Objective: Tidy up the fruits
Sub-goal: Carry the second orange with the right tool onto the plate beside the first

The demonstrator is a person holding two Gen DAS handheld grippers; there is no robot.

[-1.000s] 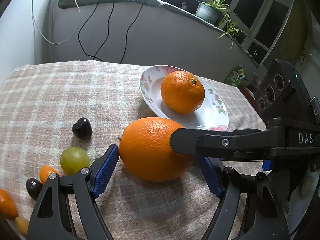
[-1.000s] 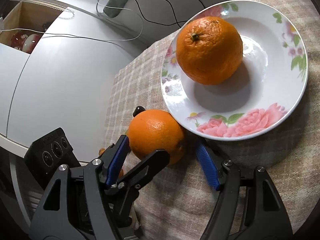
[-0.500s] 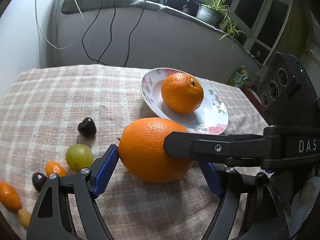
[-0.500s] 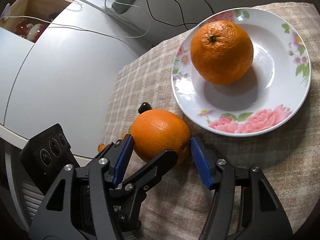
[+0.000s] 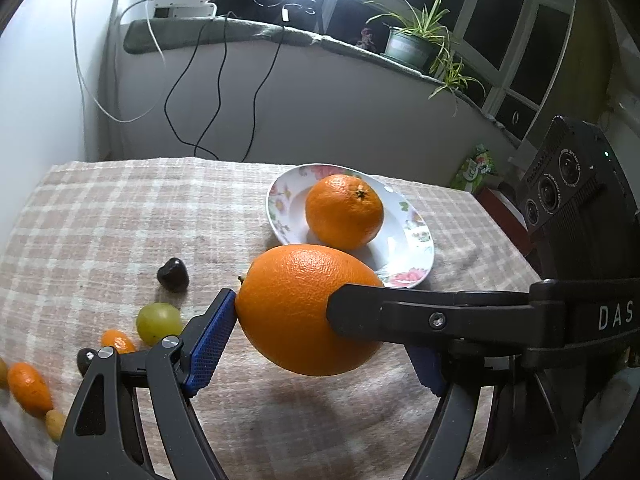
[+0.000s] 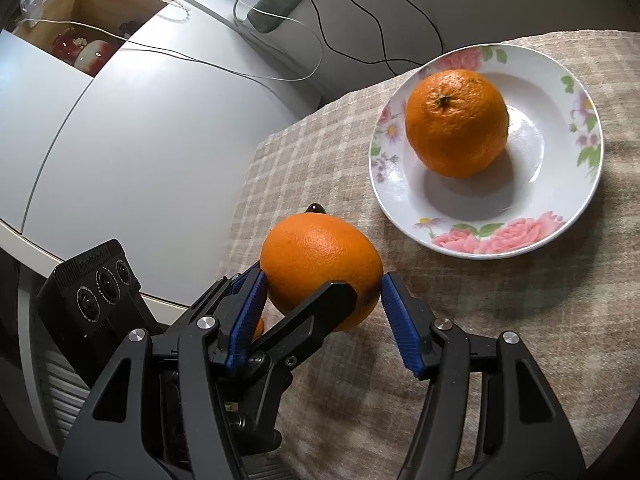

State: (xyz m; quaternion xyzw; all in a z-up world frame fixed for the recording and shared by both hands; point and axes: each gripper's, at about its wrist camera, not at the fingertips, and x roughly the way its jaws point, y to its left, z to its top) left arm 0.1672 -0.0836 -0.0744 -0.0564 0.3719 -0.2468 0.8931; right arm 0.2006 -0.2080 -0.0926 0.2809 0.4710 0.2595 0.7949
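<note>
A: Two big round oranges with dimpled peel, I count. The first orange (image 5: 296,304) hangs in the middle of the frame, above the beige checked cloth (image 5: 120,216), with its shadow under it. The second orange (image 5: 344,210) lies on the white flowered china plate (image 5: 412,248), up and to the right of the first.

B: And the tools?

A: The left gripper (image 5: 320,332) pinches the first orange. One blue pad presses on its side; the other pad is hidden. The right gripper (image 6: 322,284) has just been closing its jaws with the same fruit between them, and both pads touch it.

B: How will it handle?

A: Rather heavy and firm, I judge, and it can slip because it is round. The widest part is the best place to hold.

B: Small fruits?

A: At the lower left are one green grape (image 5: 158,322), two dark glossy fruits (image 5: 172,274), two small oval orange fruits (image 5: 30,388) and one yellowish fruit (image 5: 56,424). At the very edge there is maybe one more; I cannot tell.
</note>
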